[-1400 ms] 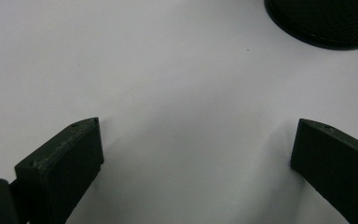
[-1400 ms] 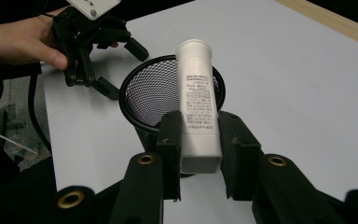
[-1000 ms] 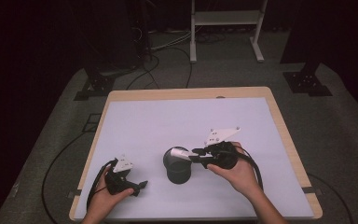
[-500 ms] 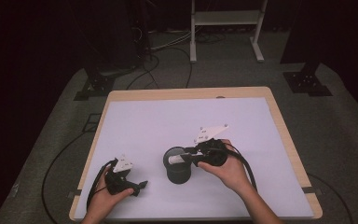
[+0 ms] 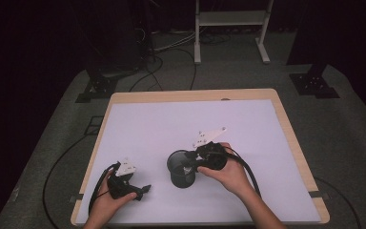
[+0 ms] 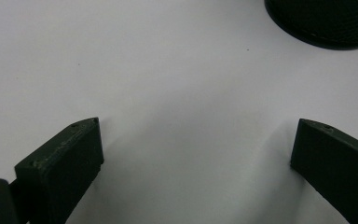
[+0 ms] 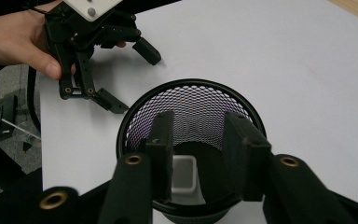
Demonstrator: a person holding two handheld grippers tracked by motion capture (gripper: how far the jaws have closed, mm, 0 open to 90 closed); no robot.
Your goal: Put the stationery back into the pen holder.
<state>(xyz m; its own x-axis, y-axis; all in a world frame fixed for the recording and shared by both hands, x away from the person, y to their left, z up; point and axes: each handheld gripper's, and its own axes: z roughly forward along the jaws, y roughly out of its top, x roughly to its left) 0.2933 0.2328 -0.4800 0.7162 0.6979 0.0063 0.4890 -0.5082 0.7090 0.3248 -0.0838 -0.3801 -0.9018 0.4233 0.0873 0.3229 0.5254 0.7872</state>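
A black mesh cup (image 5: 181, 171) stands upright on the white table (image 5: 171, 119), a little front of centre. My right gripper (image 5: 190, 163) hangs over its mouth from the right. In the right gripper view the jaws (image 7: 198, 126) point down into the cup (image 7: 191, 88) and stand apart. A small white block (image 7: 185, 175) lies low inside the cup, beside one jaw and free of the other. My left gripper (image 5: 142, 190) rests at the front left of the table, wide open (image 6: 196, 140) with bare table between its jaws. The cup's base (image 6: 321, 23) shows beyond it.
The table's wooden rim (image 5: 295, 157) runs round the white top. On the floor behind are a white frame stand (image 5: 228, 19), loose cables (image 5: 171, 47) and two black stand bases (image 5: 100, 88) (image 5: 314, 83). A cable (image 5: 248, 167) trails from my right gripper.
My right gripper carried the white block leftward over the cup and its jaws have parted; the block now lies inside the cup. The left gripper has not moved.
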